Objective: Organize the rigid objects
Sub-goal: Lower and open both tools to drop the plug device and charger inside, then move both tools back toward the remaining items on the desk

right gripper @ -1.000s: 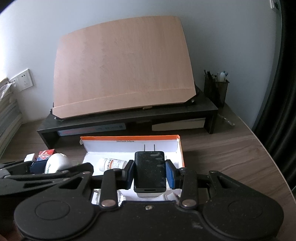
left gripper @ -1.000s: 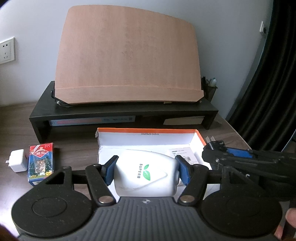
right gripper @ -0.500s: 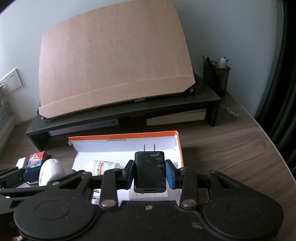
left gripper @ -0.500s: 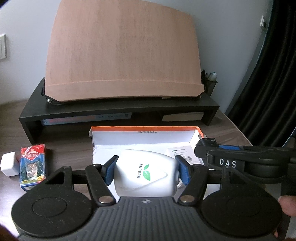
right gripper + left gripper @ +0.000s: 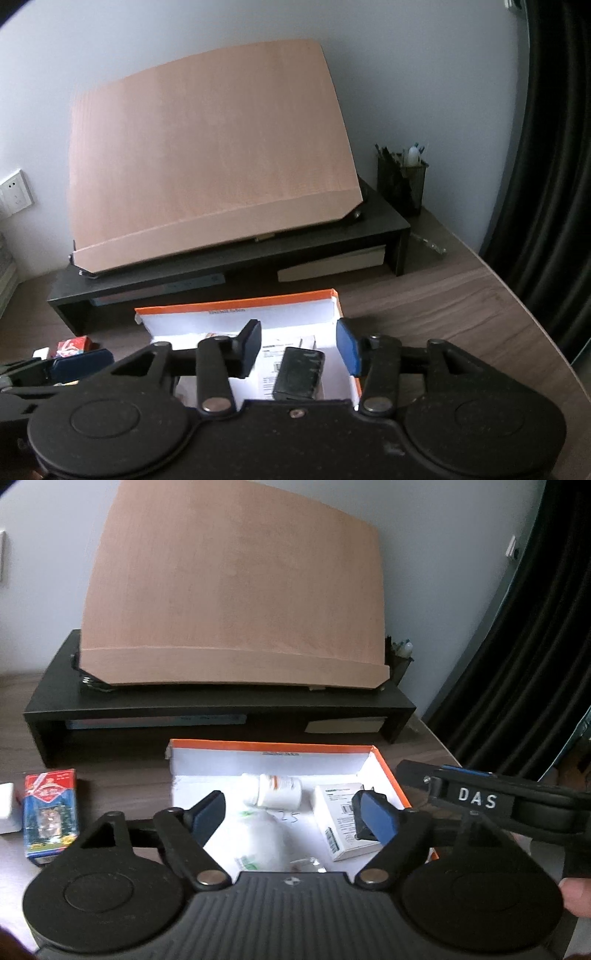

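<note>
An open white box with an orange rim [image 5: 384, 764] lies on the desk in front of both grippers. My left gripper [image 5: 293, 808] hangs over it, jaws opening, pads clear of everything. Below it the white bottle with green leaf marks [image 5: 258, 840] shows as a blur inside the box. A small white pill bottle [image 5: 277, 792] and a white carton [image 5: 340, 819] also lie in the box. My right gripper [image 5: 299, 338] is opening too. The black charger [image 5: 299, 374] lies tilted in the box between its fingers, touched by neither pad.
A red and blue card pack [image 5: 50, 812] and a white plug [image 5: 5, 808] lie left of the box. Behind it stands a black riser [image 5: 221, 705] carrying a tilted wooden board [image 5: 236, 602]. A pen holder [image 5: 402, 184] and a dark curtain [image 5: 554, 184] are at the right.
Both grippers opened. The white bottle left the left gripper's pads and dropped into the box. The black charger came free of the right gripper and lies tilted in the box.
</note>
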